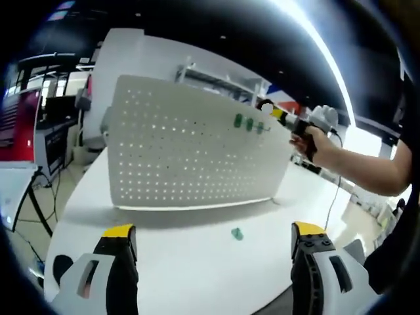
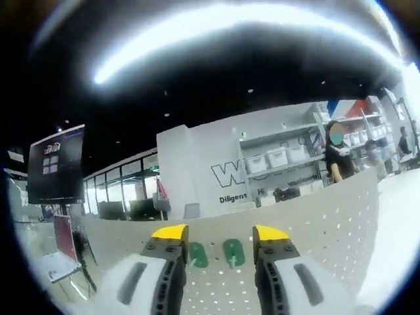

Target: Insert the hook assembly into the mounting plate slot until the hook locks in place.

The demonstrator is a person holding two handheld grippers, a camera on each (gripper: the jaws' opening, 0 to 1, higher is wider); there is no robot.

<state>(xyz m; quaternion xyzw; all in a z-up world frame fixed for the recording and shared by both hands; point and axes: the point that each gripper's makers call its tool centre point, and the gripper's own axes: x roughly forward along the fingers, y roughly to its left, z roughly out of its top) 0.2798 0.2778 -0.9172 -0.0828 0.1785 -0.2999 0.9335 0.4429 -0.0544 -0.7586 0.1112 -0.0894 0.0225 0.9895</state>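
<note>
The white perforated mounting plate point(image 1: 197, 147) stands upright on the white table point(image 1: 197, 262). Two green hooks point(image 1: 248, 123) sit on its upper right face; a third green hook point(image 1: 237, 233) lies loose on the table, in front of the plate. The left tongs point(image 1: 213, 239) hang low over the table, jaws apart and empty, well short of the loose hook. The right tongs point(image 2: 213, 239) face the plate at close range, jaws apart, with the two mounted hooks point(image 2: 215, 253) showing between them; nothing is gripped. In the left gripper view, a hand point(image 1: 308, 139) holds the right gripper at the plate's right edge. Judgement: insertion appears in its checking or seating stage. Whether either hook has locked cannot be told. The next move calls for closing squarely on a hook and pressing it home.
</note>
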